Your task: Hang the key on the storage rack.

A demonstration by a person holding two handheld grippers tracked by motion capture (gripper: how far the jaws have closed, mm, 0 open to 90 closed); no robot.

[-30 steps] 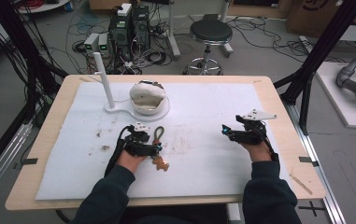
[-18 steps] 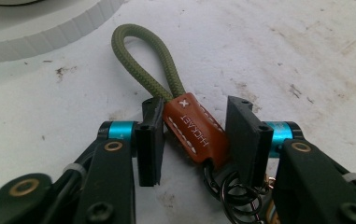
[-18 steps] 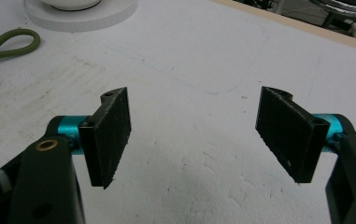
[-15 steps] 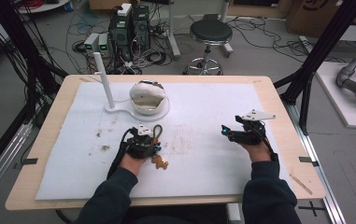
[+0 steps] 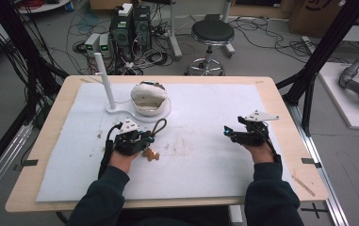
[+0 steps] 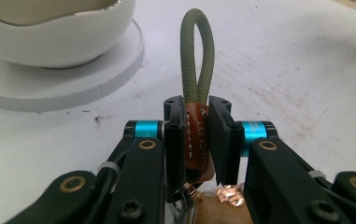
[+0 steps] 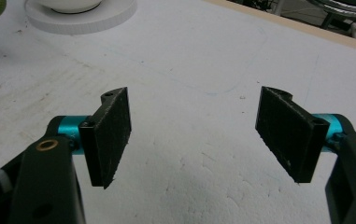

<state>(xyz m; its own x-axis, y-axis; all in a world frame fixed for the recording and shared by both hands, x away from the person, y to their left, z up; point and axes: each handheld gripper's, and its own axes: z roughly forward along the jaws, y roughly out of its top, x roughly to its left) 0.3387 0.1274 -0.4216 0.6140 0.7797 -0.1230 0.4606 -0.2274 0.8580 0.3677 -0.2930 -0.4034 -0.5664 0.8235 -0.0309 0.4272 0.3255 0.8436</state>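
I had the left gripper [image 6: 195, 135] clenched on the keychain [image 6: 197, 135]: its jaws pinched the brown leather tab from both sides, with the stamped lettering on the tab facing my camera. The olive cord loop [image 6: 196, 51] stood straight up out of the jaws and pointed away from me, toward the white bowl [image 6: 54, 32] ahead and to the gripper's left. That bowl sat on a round white base [image 6: 73, 79], near the loop's tip but apart from it. Below the jaws I could make out a copper-coloured metal clasp [image 6: 229, 195] and something tan behind it, too close and blurred for me to tell more.

From the high view, the left gripper [image 5: 144, 138] lay low over the white mat [image 5: 205, 155] that covered the counter [image 5: 304, 183], with the cord loop [image 5: 158, 126] curling out ahead of it toward the bowl [image 5: 148, 98]. A small brown-and-copper piece [image 5: 151, 155] of the keychain rested on the mat just beside the gripper, on its right and nearer to me. A white upright post [image 5: 105, 80] rose from the same base, farther ahead and to the left.

My right gripper [image 7: 196, 135] was released, jaws spread wide with nothing between them but the stained mat [image 7: 189, 186]. In the high view it [image 5: 228, 133] sat well apart from the left one, a grey three-cornered plate [image 5: 261, 116] on top, and the bowl's base [image 7: 82, 14] lay far ahead and to its left.
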